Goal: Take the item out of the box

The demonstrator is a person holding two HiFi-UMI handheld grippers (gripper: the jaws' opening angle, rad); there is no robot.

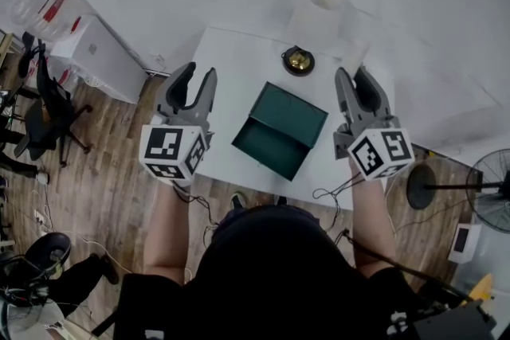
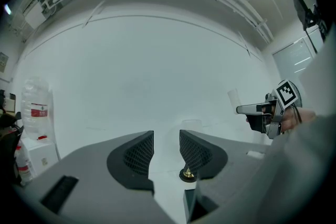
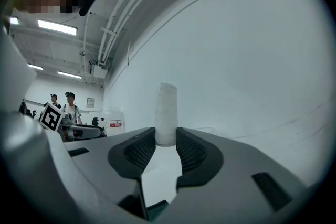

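Table (image 1: pixel 231 60): white; it carries the box and everything listed below.
Box (image 1: pixel 280 130): dark green, mid-table. It seems open with the lid leaned back, and nothing can be made out inside.
Paper roll (image 1: pixel 319 12): upright, beyond the box's far right corner.
Left gripper (image 1: pixel 199 76): held above the box's left side, jaws spread with nothing between them.
Right gripper (image 1: pixel 351 76): above the box's right side, jaws spread and empty — the roll only lines up far beyond them.
Brass item (image 1: pixel 299 60): small and bell-shaped on a dark base, on the table just beyond the box's far edge, outside it.
Step in hand: if the brass piece is the item, removal looks done; if not, no reach has begun.
Next move: confirm the box's interior — if anything lies inside, lower one open gripper straight in while the other steadies a wall.
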